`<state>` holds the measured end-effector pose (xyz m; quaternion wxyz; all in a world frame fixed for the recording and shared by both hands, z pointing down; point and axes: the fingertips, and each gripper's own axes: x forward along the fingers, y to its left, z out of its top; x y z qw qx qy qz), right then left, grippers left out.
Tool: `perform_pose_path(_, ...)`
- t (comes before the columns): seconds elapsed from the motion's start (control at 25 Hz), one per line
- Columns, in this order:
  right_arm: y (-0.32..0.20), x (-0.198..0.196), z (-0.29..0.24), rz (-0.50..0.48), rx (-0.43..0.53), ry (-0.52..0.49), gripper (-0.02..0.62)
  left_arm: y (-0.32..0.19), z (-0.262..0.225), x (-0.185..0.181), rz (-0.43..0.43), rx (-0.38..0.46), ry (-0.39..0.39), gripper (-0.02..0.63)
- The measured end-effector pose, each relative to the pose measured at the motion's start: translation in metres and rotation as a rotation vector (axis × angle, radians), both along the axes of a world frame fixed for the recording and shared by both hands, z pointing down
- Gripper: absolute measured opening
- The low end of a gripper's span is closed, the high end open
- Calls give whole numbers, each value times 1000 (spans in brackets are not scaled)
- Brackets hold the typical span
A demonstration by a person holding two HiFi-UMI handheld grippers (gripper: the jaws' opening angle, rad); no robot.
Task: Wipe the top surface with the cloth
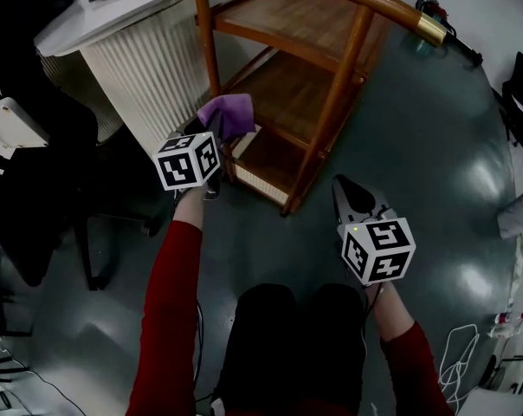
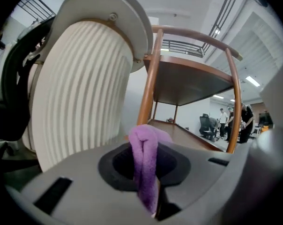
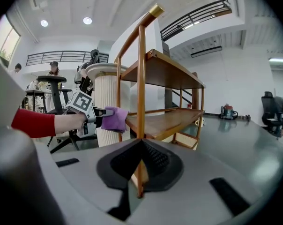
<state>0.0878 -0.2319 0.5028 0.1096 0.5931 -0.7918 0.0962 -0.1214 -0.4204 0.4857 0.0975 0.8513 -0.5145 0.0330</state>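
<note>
Left gripper (image 1: 212,137) clamped on cloth (image 1: 230,113) — held just beside cart (image 1: 283,89), at middle-shelf height, below top shelf. Right gripper (image 1: 343,185) closed on nothing — low, near cart's foot.

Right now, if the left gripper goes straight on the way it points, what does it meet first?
Probably the cart's near wooden post, just beyond the purple cloth held by the left gripper; depth is uncertain.

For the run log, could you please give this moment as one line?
left gripper: shut on purple cloth | right gripper: shut, empty | cloth below cart top
</note>
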Motion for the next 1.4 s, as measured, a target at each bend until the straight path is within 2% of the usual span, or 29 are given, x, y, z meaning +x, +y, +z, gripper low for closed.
perform_pose_path(0.24, -1, -6, 2, -13, -4, 11, 12, -9, 6, -50, -132, -7, -54, 60)
perform_pose_path(0.36, 0, -7, 4, -13, -5, 12, 12, 9, 7, -60, -140, 6, -50, 60)
perform_pose_path(0.4, 0, -6, 5, -12, -5, 12, 12, 22, 8, -56, -107, 16, -35, 60)
perform_pose_path(0.48, -1, -3, 6, -8, -8, 14, 12, 57, 13, -34, 17, 28, 12, 60)
perform_pose_path(0.64, 0, 3, 9, -4, -12, 23, 12, 141, 48, 35, 376, -57, 111, 60)
perform_pose_path(0.72, 1, 5, 12, -3, -14, 30, 12, 170, 78, 66, 518, -113, 95, 60)
perform_pose_path(0.84, 1, 10, 18, 1, -20, 46, 12, 185, 135, 99, 607, -182, 23, 60)
perform_pose_path(0.96, 5, 16, 26, 7, -30, 56, 12, 177, 187, 121, 590, -211, -75, 60)
perform_pose_path(1.12, 9, 25, 36, 20, -39, 64, 12, 146, 232, 133, 493, -195, -163, 60)
perform_pose_path(1.24, 11, 30, 45, 30, -46, 62, 12, 115, 256, 124, 415, -194, -197, 60)
perform_pose_path(1.4, 12, 34, 55, 34, -49, 59, 12, 78, 271, 87, 276, -216, -203, 60)
